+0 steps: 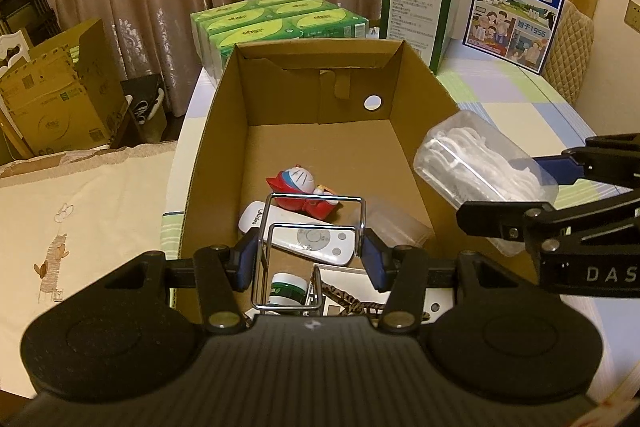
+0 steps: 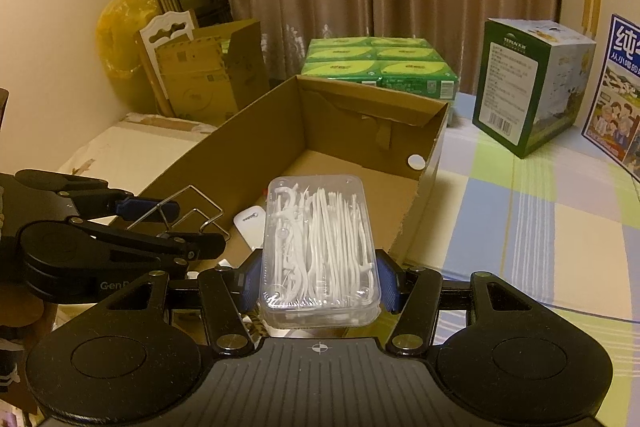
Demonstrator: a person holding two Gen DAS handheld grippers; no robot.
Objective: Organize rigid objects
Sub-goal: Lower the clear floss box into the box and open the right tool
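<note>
Tools both loaded: my left tool (image 1: pixel 308 251) clamps a wire rack (image 1: pixel 312 223) over the near end of the cardboard box (image 1: pixel 224 131), my right tool (image 2: pixel 318 287) grips a floss-pick case (image 2: pixel 318 247) above its right wall, evidently for depositing inside.

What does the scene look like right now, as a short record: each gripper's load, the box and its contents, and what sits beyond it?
left gripper: shut on wire rack, above the box
right gripper: shut on clear floss-pick case, above the box's right wall
cardboard box: open, far end bare
box contents: white remote, red and blue toy figure, green-capped jar
beyond box: green tissue packs, green carton, blue milk carton
</note>
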